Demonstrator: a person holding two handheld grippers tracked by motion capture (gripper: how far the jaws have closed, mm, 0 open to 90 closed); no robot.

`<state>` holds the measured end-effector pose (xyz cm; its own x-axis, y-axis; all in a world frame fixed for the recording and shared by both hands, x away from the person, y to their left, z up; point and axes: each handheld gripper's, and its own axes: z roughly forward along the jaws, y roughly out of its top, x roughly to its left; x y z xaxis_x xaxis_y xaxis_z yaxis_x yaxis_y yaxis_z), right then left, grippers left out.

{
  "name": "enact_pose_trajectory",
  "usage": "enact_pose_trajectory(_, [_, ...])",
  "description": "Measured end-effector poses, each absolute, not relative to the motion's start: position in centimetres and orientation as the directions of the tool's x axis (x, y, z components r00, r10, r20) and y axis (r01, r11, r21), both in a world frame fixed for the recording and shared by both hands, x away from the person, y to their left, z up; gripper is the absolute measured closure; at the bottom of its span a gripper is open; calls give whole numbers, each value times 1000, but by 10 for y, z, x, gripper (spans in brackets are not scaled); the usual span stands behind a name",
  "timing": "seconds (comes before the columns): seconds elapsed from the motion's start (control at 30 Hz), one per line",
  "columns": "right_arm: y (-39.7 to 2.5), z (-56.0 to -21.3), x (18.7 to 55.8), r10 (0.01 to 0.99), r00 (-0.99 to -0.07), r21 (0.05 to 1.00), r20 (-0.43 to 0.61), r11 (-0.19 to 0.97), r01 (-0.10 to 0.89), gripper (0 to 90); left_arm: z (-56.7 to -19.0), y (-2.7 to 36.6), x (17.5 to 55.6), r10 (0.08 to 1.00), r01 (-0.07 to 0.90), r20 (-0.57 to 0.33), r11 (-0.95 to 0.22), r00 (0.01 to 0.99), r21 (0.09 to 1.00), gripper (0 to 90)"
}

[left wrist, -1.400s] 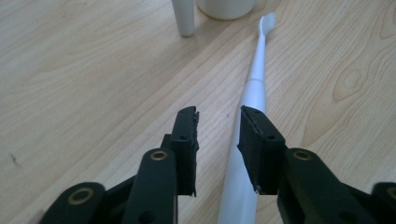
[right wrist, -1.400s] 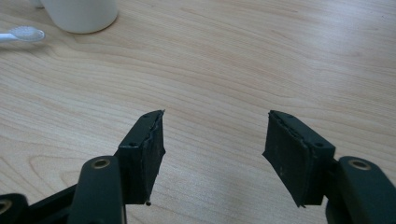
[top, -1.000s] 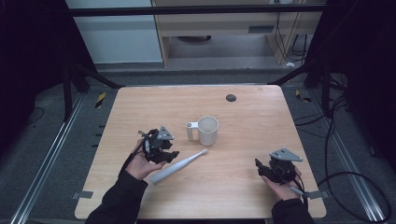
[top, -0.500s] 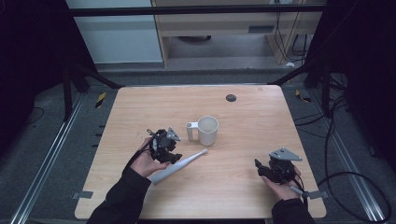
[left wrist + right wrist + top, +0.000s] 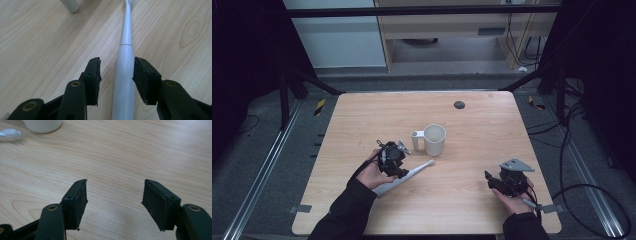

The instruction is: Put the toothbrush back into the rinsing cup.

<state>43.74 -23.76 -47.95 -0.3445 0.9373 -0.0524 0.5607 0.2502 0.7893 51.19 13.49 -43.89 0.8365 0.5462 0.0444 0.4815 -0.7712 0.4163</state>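
Where the person's forearms enter at the near edge of the wooden counter (image 5: 472,125), each hand carries a gripper. The right gripper (image 5: 493,183) sits near the front right corner, resting in the right hand (image 5: 514,200), with a grey three-cornered plate on top. In the right gripper view its fingers (image 5: 75,202) stand wide apart with bare wood between them, holding nothing.

Left of centre, the left hand (image 5: 371,175) holds the left gripper (image 5: 402,172) low over a white electric toothbrush (image 5: 404,177) that lies flat on the counter. In the left gripper view the toothbrush (image 5: 125,75) runs straight away from the camera, its thick handle passing between the fingers (image 5: 93,77). The fingers are parted, one on each side of the handle; a narrow strip of wood shows between the left finger and the handle, and the right finger stands just beside it, so the handle is straddled rather than clamped. The slim neck of the toothbrush narrows toward its far end, which lies just beside a white mug (image 5: 433,140).

The mug stands upright near the middle of the counter, its handle turned to the left. Farther back, near the far edge, a small dark round disc (image 5: 459,104) lies on the wood, well apart from everything else.
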Motion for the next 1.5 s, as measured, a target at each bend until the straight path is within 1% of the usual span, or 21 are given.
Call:
enact_pose_trajectory(0.53, [-237,-480,438,935,-350,781,-50,255,570,362,-454,126,517,511,474,4,-800,859,368,629])
enact_pose_trajectory(1.03, [-236,-481,439,934,-354,775,-40,253,579,361,-462,125,522,520,498,-33,-795,854,346,639])
enact_pose_trajectory(1.27, [-236,-480,439,934,-355,775,-40,253,580,360,-466,121,522,506,488,-32,-812,862,321,644])
enact_pose_trajectory(1.5, [-237,-480,439,934,-354,777,-40,252,577,361,-466,120,521,497,477,-22,-818,868,321,658])
